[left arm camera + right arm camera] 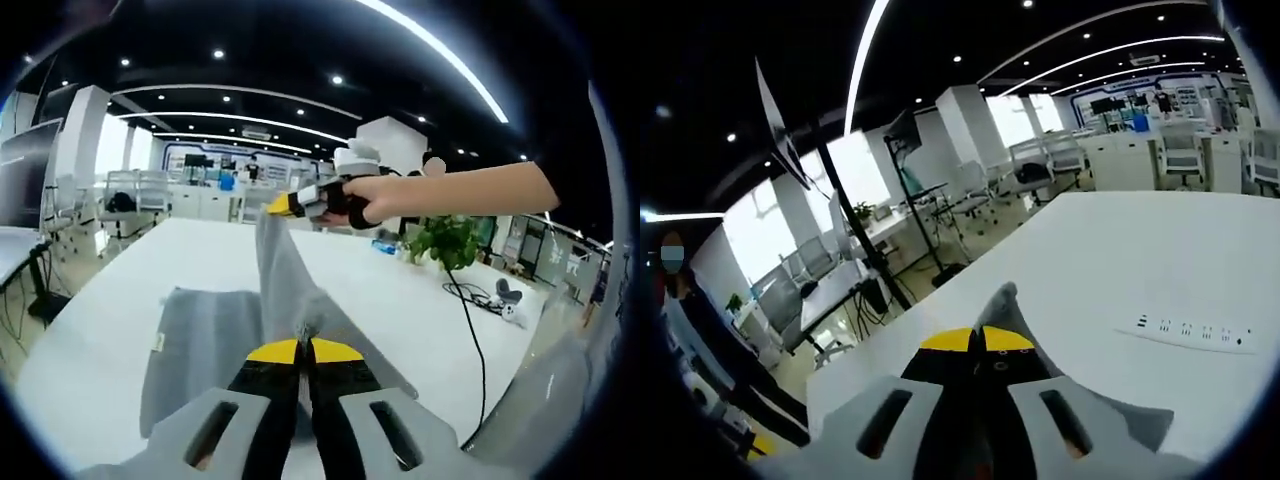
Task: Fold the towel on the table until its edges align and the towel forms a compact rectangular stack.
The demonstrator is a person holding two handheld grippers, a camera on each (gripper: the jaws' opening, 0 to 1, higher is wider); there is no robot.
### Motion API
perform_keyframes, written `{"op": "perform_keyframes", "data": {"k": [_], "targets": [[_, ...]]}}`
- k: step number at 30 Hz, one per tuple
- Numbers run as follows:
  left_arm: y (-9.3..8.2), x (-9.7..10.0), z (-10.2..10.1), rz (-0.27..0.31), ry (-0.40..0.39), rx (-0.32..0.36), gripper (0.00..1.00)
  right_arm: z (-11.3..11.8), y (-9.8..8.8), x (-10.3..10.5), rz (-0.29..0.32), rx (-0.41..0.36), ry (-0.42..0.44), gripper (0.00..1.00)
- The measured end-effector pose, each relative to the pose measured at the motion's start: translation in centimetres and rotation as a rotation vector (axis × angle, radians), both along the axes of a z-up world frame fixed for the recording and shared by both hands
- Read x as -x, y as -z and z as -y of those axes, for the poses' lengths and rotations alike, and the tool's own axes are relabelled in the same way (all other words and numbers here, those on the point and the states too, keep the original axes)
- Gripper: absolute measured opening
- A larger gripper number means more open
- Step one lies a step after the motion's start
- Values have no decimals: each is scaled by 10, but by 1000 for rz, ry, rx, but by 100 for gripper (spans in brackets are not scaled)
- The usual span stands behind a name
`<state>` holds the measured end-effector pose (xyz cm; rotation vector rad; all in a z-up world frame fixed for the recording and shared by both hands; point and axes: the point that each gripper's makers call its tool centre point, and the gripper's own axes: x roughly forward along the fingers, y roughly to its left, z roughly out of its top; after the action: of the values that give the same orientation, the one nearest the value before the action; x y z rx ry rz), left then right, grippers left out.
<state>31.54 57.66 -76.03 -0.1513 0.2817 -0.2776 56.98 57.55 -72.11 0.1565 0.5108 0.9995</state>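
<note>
The left gripper [300,351] had its yellow-tipped jaws pressed together on a pinch of the grey towel [215,345], which bunched up just above the tips. From there the cloth rose in a taut ridge across the white bench [400,290] to the right gripper [283,206], held up by a person's hand [375,198] and clamped on the far corner. The rest of the towel lay flat on the bench to the left of the ridge, a small tag at its edge.

In the right gripper view that gripper [978,342] was closed too, with a grey peak of towel [1000,304] poking out above the tips. A white power strip [1190,332] lay on the bench beyond. A potted plant [447,243] stood at the far side, its pot hard to make out.
</note>
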Motion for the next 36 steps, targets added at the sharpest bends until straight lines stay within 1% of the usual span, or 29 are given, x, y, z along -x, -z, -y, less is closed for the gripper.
{"op": "perform_keyframes", "data": {"k": [4, 6, 12, 14, 17, 20, 28, 31, 32, 36], "targets": [[10, 3, -9, -15, -32, 16, 2, -11, 12, -4, -20, 3, -10, 0], [11, 3, -12, -18, -41, 14, 2, -16, 15, -7, -26, 2, -14, 0], [11, 2, -27, -12, -96, 35, 2, -30, 20, -13, -42, -8, -17, 0], [9, 2, -33, -2, -116, 35, 2, -34, 21, -15, -47, -11, -15, 0], [2, 3, -36, 19, -120, 50, 2, -35, 19, -16, -45, -23, -9, 0], [-5, 2, -35, 32, -115, 51, 2, -37, 12, -17, -38, -34, -7, 0], [-12, 2, -36, 53, -132, 59, 2, -44, -6, -16, -9, -56, -10, 0], [-14, 3, -40, 61, -142, 63, 2, -48, -7, -16, -5, -59, -11, 0], [-14, 3, -41, 62, -146, 63, 2, -50, -8, -13, -3, -59, -12, 0], [-10, 5, -47, 60, -164, 71, 2, -58, -2, -10, -4, -50, -19, 0]]}}
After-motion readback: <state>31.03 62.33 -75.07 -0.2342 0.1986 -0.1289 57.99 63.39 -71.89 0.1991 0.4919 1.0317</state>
